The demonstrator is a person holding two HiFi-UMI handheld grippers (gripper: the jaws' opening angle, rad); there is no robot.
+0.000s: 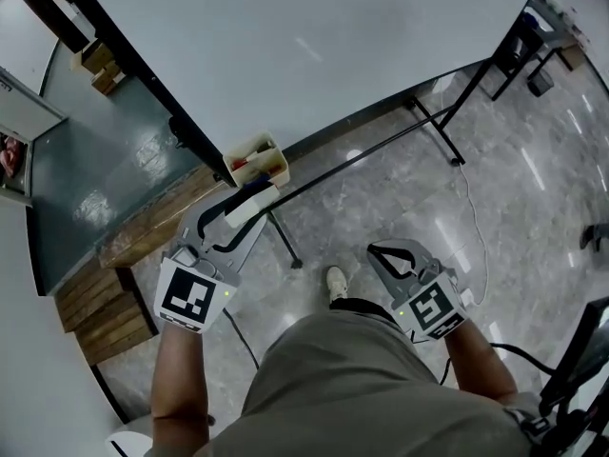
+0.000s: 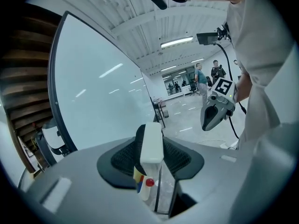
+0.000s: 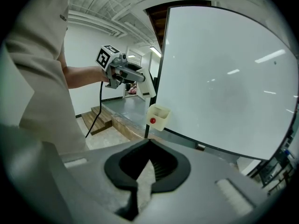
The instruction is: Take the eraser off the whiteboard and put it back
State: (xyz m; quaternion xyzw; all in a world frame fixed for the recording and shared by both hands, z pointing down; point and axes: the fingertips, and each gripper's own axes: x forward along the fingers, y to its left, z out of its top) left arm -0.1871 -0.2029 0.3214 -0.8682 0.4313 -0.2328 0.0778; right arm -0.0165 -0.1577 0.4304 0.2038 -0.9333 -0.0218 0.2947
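Left hand-held gripper clamps plain white oblong eraser btwn part-open jaws, marker tray just ahead; right hand-held gripper closed tight, empty.

The eraser in the grey left gripper is white, and the pads are black and ribbed. Both this and the grey right gripper carry black-and-white square markers. Just beyond the left gripper's tips, a cream box shows red, yellow and blue. The whiteboard is plain white with a black frame. Below both grippers the floor is marbled grey, and left of the left gripper the steps are brown wood.
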